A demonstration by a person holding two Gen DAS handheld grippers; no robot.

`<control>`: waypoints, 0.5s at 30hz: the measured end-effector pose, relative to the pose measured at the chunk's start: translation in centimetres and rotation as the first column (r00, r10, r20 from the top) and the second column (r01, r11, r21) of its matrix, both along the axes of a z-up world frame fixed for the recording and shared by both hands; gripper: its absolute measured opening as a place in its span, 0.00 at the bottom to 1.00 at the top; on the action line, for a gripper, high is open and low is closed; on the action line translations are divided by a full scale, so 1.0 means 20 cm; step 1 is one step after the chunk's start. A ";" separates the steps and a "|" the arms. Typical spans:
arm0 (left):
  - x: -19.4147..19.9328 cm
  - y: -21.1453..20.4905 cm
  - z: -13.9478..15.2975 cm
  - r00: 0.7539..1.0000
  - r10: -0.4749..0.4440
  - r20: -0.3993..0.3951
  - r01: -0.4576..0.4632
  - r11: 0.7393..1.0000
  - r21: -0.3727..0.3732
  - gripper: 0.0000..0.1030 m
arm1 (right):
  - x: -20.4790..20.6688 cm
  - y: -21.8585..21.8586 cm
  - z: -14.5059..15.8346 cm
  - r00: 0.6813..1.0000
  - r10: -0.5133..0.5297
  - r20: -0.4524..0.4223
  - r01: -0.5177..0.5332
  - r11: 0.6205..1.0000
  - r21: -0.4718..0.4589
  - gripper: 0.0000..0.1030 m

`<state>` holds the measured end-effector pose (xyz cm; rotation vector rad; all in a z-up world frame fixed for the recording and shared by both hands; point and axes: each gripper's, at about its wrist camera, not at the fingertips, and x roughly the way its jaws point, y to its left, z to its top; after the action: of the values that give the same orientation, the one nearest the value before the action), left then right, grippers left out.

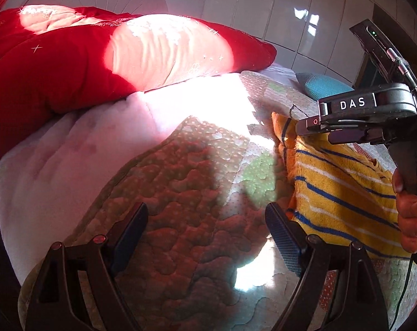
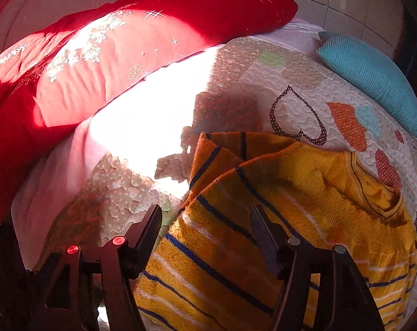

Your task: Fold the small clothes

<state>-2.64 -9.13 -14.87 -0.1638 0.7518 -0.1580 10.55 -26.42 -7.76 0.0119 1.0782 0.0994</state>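
Note:
A small yellow knit sweater with blue and white stripes (image 2: 277, 201) lies on the quilted bed cover (image 2: 304, 77), a sleeve folded over its body. My right gripper (image 2: 208, 220) is open just above the sweater's left part, jaws astride the fabric. The sweater also shows at the right of the left wrist view (image 1: 340, 190). My left gripper (image 1: 207, 220) is open and empty over the bare quilt, left of the sweater. The right gripper's body (image 1: 368, 113) shows there, held by a hand above the sweater.
A red blanket (image 2: 112, 49) lies bunched along the far side of the bed. A teal cushion (image 2: 373, 77) sits at the far right. A white sheet (image 1: 56, 160) lies left of the quilt. White cupboard doors (image 1: 291, 13) stand behind the bed.

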 end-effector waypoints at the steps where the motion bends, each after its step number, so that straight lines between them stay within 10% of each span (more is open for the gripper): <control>1: 0.00 0.01 0.00 1.000 -0.001 -0.003 0.001 1.000 -0.007 0.84 | 0.00 0.03 -0.02 1.000 0.003 -0.011 -0.003 1.000 -0.012 0.72; 15: 0.03 0.03 -0.02 1.000 -0.001 -0.027 0.000 0.999 -0.032 0.84 | -0.02 0.20 -0.23 0.994 0.068 -0.083 -0.082 0.978 -0.193 0.85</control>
<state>-2.13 -8.49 -15.23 -0.1968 0.7760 -0.1687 10.19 -22.39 -12.26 -0.2047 1.1606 0.0605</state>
